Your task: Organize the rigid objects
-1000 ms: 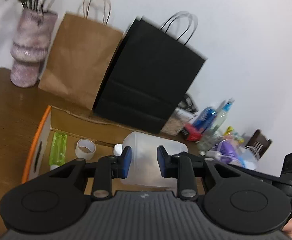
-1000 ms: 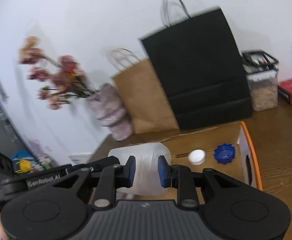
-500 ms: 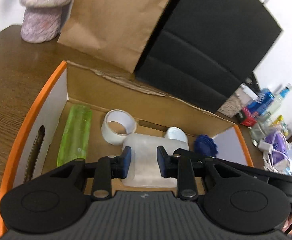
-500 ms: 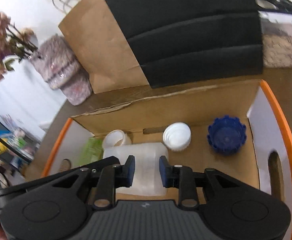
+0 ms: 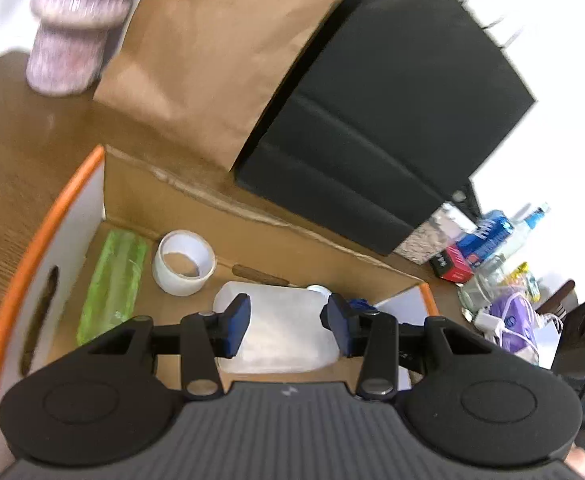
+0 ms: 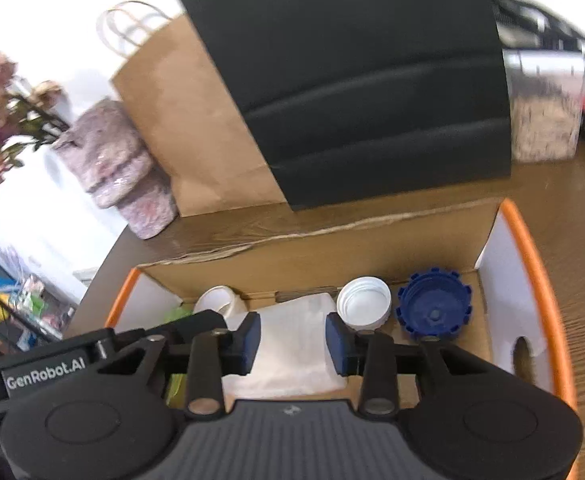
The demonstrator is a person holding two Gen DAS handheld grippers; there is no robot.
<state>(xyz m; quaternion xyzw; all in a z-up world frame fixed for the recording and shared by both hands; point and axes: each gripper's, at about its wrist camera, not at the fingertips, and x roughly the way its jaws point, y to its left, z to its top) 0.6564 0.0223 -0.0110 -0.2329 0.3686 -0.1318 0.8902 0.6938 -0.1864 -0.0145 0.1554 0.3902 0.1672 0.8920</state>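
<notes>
A translucent white plastic jug (image 5: 280,336) lies on the floor of an orange-rimmed cardboard box (image 5: 44,236); it also shows in the right wrist view (image 6: 292,340). My left gripper (image 5: 288,322) is open above the jug, jaws apart and clear of it. My right gripper (image 6: 292,338) is open too, above the same jug. In the box lie a green bottle (image 5: 112,284), a white tape roll (image 5: 183,262), a white cap (image 6: 364,302) and a blue cap (image 6: 434,310).
A black paper bag (image 5: 384,120) and a brown paper bag (image 5: 216,48) stand behind the box. A pink vase (image 5: 76,28) is at the back left. Bottles, a jar and clutter (image 5: 492,260) crowd the table's right.
Both grippers held the jug, lowered it into the box, then opened and let it go. It now lies on the box floor.
</notes>
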